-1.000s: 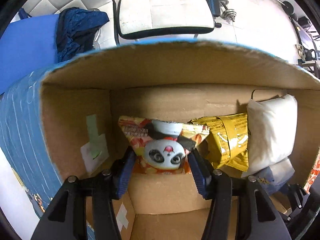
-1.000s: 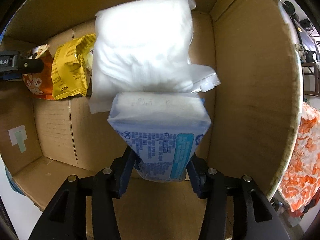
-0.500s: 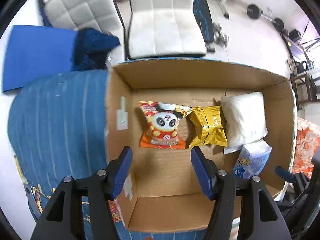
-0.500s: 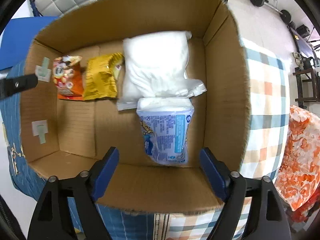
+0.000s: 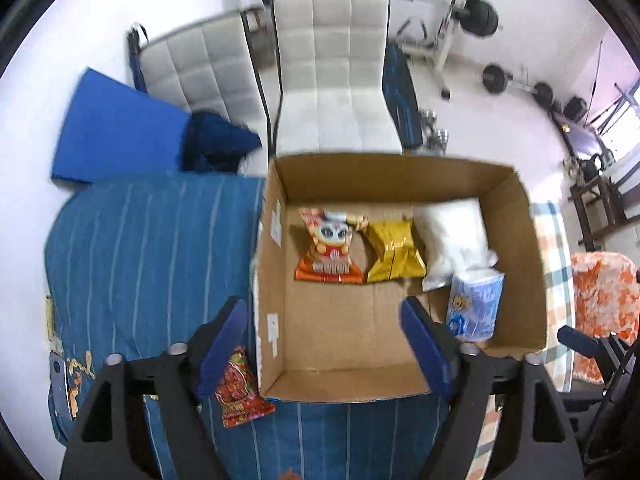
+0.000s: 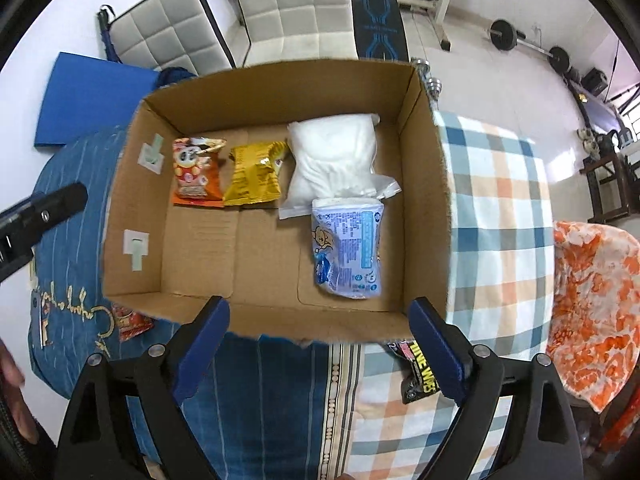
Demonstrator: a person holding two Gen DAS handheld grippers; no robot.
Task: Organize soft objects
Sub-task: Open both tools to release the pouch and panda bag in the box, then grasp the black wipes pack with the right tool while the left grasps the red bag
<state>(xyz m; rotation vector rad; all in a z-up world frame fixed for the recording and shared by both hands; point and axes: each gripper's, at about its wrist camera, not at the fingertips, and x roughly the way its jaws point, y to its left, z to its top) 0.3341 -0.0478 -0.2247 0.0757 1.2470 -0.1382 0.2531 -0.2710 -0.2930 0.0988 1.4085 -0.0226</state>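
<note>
An open cardboard box (image 5: 516,216) (image 6: 424,184) stands on the bed. Inside lie an orange panda snack bag (image 5: 330,252) (image 6: 196,172), a yellow snack bag (image 5: 394,254) (image 6: 254,174), a white pillow pack (image 5: 452,236) (image 6: 334,160) and a blue tissue pack (image 5: 476,306) (image 6: 348,248). My left gripper (image 5: 324,344) is open and empty, above the box's near left part. My right gripper (image 6: 320,344) is open and empty, above the box's near wall. A red snack bag (image 5: 238,390) (image 6: 130,322) lies outside the box on the blue bedding. A black and yellow packet (image 6: 420,372) lies by the right gripper.
Blue striped bedding (image 5: 140,260) lies left of the box, a checked blanket (image 6: 500,220) right of it, and an orange patterned cloth (image 6: 592,300) at far right. White chairs (image 5: 336,80), a blue mat (image 5: 116,132) and weights (image 6: 520,40) stand beyond.
Both grippers let go of their packs, opened, and rose up and back out of the box. The panda bag and the tissue pack now lie in the box.
</note>
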